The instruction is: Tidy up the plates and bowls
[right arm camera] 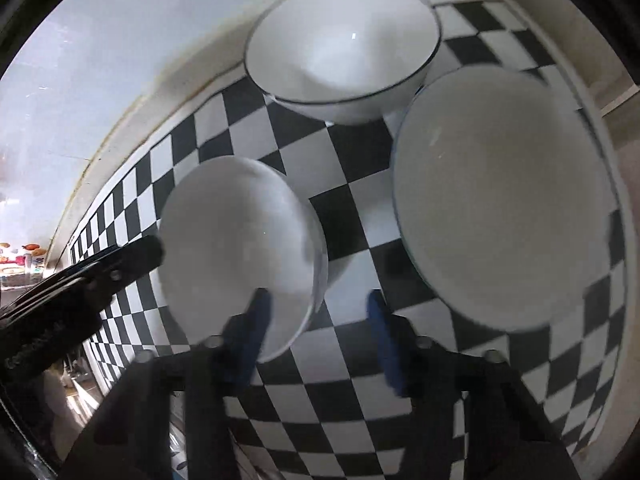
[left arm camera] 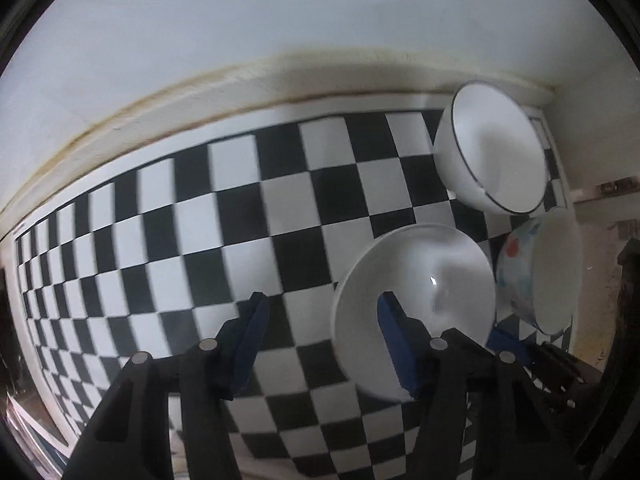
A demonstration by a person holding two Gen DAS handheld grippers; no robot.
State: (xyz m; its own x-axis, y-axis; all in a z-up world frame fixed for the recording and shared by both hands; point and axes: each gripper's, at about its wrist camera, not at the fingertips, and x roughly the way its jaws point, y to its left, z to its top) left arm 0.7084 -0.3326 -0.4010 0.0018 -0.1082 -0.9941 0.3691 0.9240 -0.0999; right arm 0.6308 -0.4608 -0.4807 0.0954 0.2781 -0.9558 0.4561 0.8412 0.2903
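Observation:
A plain white bowl [left arm camera: 416, 292] sits on the checkered mat [left arm camera: 200, 220]; in the left wrist view my open left gripper [left arm camera: 320, 316] has its right finger inside the bowl and its left finger out over the mat. A black-rimmed white bowl [left arm camera: 492, 148] stands behind it, and a bowl with colored spots [left arm camera: 536, 272] to its right. In the right wrist view my open right gripper [right arm camera: 316, 312] hovers between the plain bowl [right arm camera: 236, 248] and the large bowl [right arm camera: 504, 200], holding nothing. The black-rimmed bowls [right arm camera: 344, 48] look stacked at the back. The left gripper [right arm camera: 80, 276] shows at the left.
The checkered mat [right arm camera: 352, 208] lies in a corner, with a white wall [left arm camera: 280, 20] behind and a cream ledge [left arm camera: 180, 96] along it. The mat's right edge [right arm camera: 624, 184] meets a side wall. Shelves with clutter [right arm camera: 20, 264] show far left.

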